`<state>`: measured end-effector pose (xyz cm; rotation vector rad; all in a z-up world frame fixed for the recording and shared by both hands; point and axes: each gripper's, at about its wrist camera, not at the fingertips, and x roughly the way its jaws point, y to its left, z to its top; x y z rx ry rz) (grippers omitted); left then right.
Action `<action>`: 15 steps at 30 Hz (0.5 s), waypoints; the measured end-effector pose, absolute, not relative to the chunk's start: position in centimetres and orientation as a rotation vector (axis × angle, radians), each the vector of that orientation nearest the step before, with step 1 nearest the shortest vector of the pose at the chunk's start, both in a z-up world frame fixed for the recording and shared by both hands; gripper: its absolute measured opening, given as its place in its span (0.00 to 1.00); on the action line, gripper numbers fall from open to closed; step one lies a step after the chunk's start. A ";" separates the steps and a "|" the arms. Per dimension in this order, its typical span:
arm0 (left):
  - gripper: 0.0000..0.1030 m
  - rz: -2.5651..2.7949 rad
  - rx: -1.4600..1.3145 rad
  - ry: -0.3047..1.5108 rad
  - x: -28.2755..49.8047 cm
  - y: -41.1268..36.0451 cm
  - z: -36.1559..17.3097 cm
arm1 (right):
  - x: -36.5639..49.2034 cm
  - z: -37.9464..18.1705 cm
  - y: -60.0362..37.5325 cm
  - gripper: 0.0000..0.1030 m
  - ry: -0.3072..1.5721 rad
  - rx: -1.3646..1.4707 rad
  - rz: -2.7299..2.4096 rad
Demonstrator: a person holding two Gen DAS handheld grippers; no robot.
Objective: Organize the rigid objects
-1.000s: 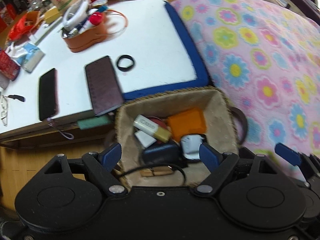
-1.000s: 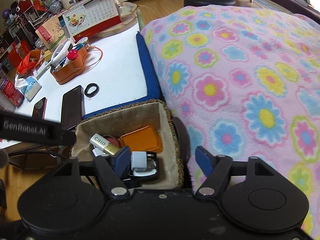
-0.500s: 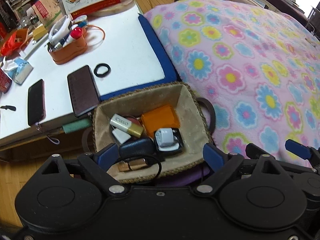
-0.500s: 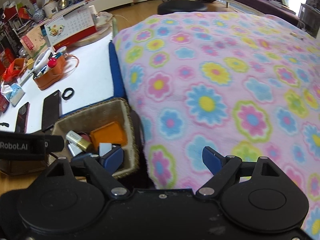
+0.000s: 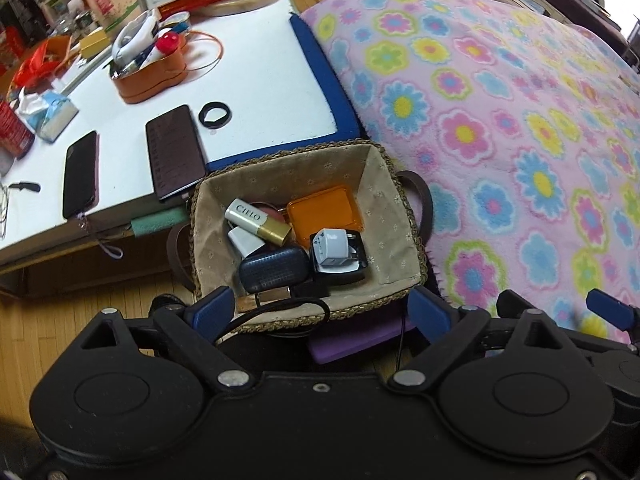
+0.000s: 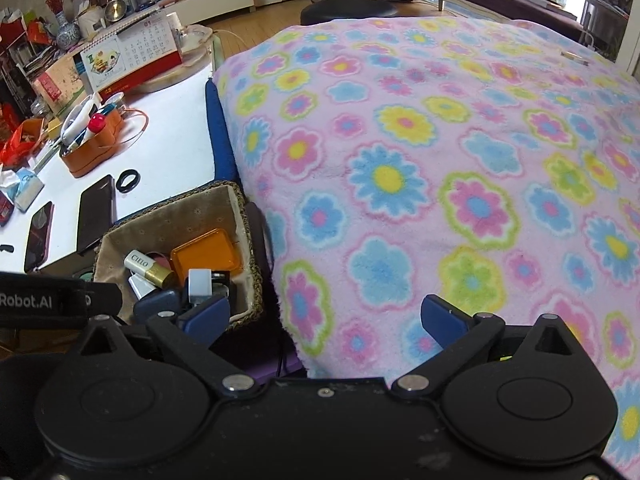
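While the left gripper (image 5: 320, 312) hung spread and empty above the basket (image 5: 404, 208), the white adapter (image 5: 334, 249) lay inside. The right gripper (image 6: 324, 320) was spread, empty, over the floral blanket (image 6: 440, 168).

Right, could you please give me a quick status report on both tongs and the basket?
Left tongs open, empty, above basket. Right tongs open, empty, over floral blanket. Basket holds white adapter, orange case. Nothing blocking.

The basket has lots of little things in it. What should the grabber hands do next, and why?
Probably lower the open, empty left gripper into the woven basket onto the white plug adapter, which sits on top of the pile. The right gripper, also open and empty, hovers over the flowered blanket, where nothing has been laid out yet.
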<state>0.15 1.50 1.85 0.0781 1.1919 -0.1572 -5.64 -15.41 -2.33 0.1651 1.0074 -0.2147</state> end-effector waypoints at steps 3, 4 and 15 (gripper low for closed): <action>0.91 -0.165 0.050 1.203 0.1 1.8 1.8 | -5.5 -2.5 -14.6 1.00 1.015 0.106 -0.239; 0.91 -0.168 0.044 1.207 0.2 1.9 1.7 | -5.5 -2.5 -14.4 1.00 1.013 0.094 -0.244; 0.90 -0.166 0.022 1.253 0.5 2.6 1.0 | -5.5 -3.8 -13.4 1.00 1.066 0.104 -0.221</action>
